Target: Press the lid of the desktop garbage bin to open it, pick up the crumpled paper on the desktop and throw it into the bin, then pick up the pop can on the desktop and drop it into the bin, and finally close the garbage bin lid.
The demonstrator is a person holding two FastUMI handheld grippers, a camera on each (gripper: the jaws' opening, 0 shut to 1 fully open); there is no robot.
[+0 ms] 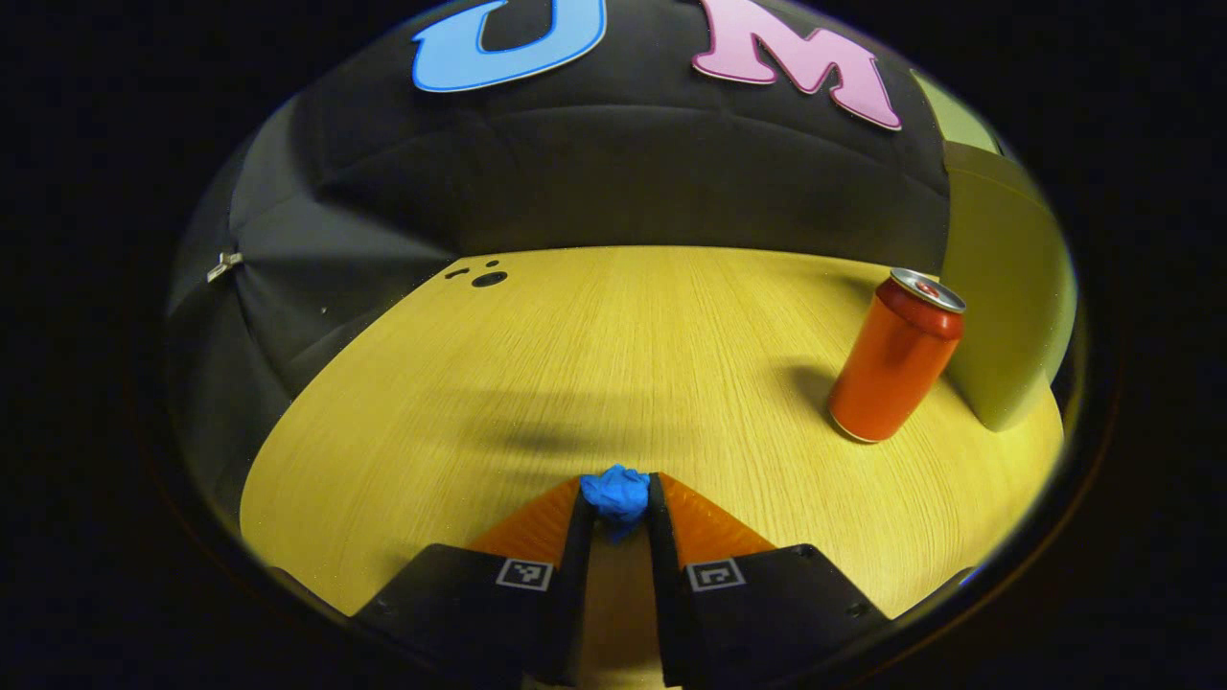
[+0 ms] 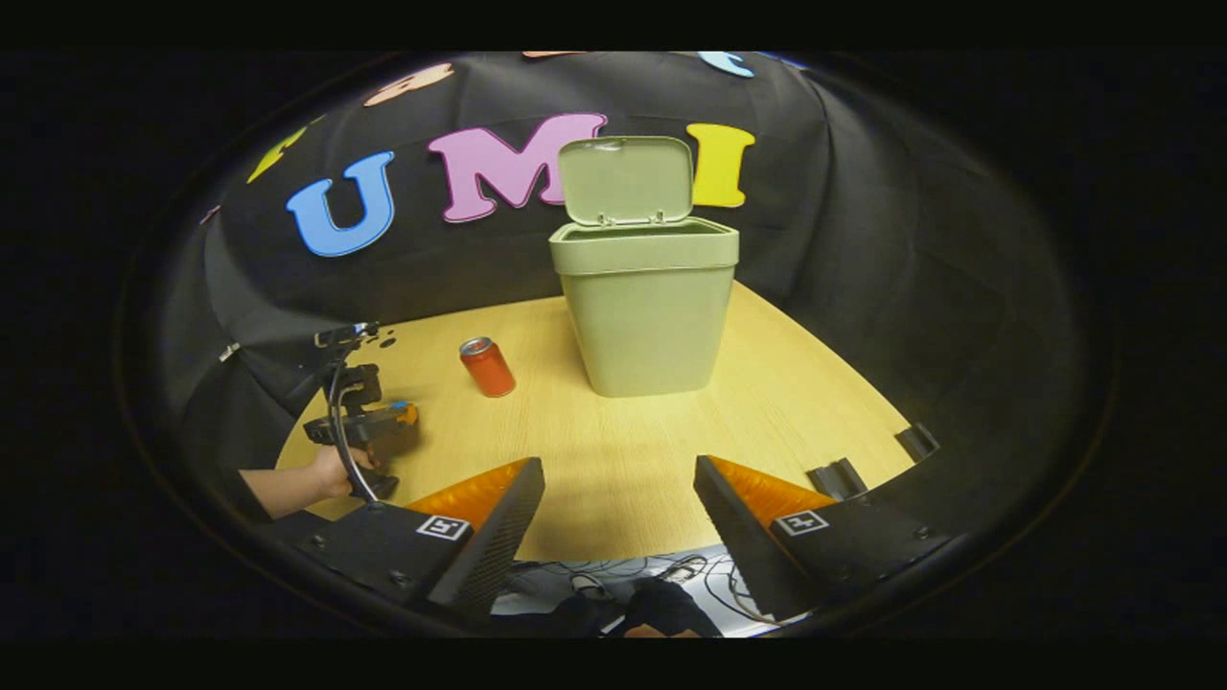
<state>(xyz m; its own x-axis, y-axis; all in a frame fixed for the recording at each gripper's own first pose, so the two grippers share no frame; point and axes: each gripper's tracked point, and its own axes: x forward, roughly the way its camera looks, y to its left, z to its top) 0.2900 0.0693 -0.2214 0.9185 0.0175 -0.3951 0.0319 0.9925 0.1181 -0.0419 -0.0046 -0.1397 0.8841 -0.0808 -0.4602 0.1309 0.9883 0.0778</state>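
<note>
Left hand-held gripper [image 1: 618, 508] pinches the blue crumpled paper [image 1: 616, 493] at lower centre; right hand-held gripper [image 2: 618, 494] spread; bin [image 2: 644, 307] lid [image 2: 626, 179] stands upright

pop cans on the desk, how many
1. The pop can stands upright on the desk, just left of the open bin in the right gripper view. The bin's inside is hidden, so another could lie there.

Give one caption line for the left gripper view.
Left gripper shut on blue crumpled paper, red pop can standing nearby.
</note>
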